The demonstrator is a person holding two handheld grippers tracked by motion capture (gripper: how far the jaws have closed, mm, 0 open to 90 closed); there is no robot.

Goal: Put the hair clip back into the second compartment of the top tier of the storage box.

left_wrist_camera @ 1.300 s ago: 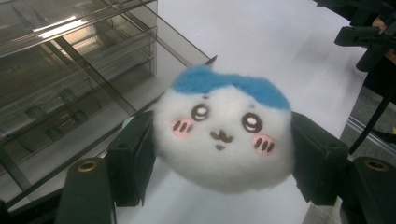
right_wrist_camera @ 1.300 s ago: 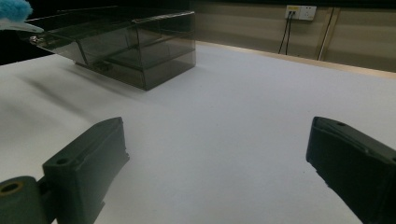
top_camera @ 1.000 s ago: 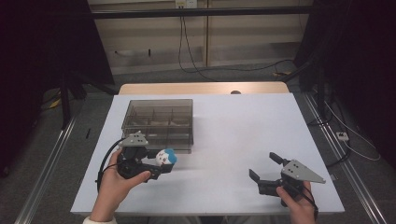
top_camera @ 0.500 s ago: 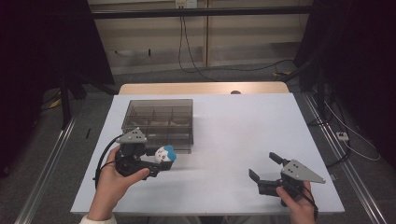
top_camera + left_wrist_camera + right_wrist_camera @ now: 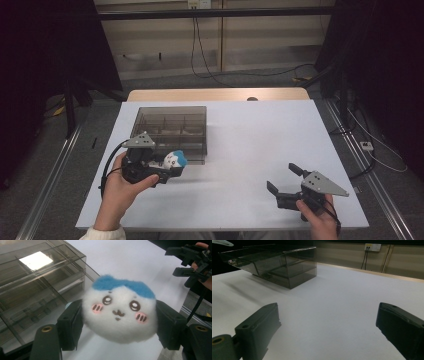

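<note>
Plush toy (image 5: 120, 312): round, fluffy white ball w/ blue tuft on top, stitched eyes, pink cheek marks, small mouth. Soft pile, slightly squashed at the sides. I see it pinched betw. both black jaws of the left gripper (image 5: 119, 323), pads pressing its flanks, face toward the gripper cam. In the high view the toy (image 5: 175, 160) sits just at the near edge of the box, at the table's left-front area, above the surface as far as I can tell.

Box (image 5: 172, 131): smoked clear plastic, rectangular, hard glossy walls, inner dividers making small compartments; lid looks down. Just behind the toy; touching or not, can't tell.

Table (image 5: 260, 145): flat matte white top, pale wood strip at far edge.

Left hand (image 5: 120, 192): comes in from bottom-left, wrapped round the gripper body, gripper (image 5: 167, 170) roughly level, pointing right, grey three-cornered plate on top, cable looping off to the left.

Right gripper (image 5: 282, 181): near right-front corner, well apart from toy and box, jaws spread wide, nothing betw. them; the right gripper view has bare white table betw. its jaws. Right hand (image 5: 316, 217) grips it from below, gripper pointing left toward the table's middle.
</note>
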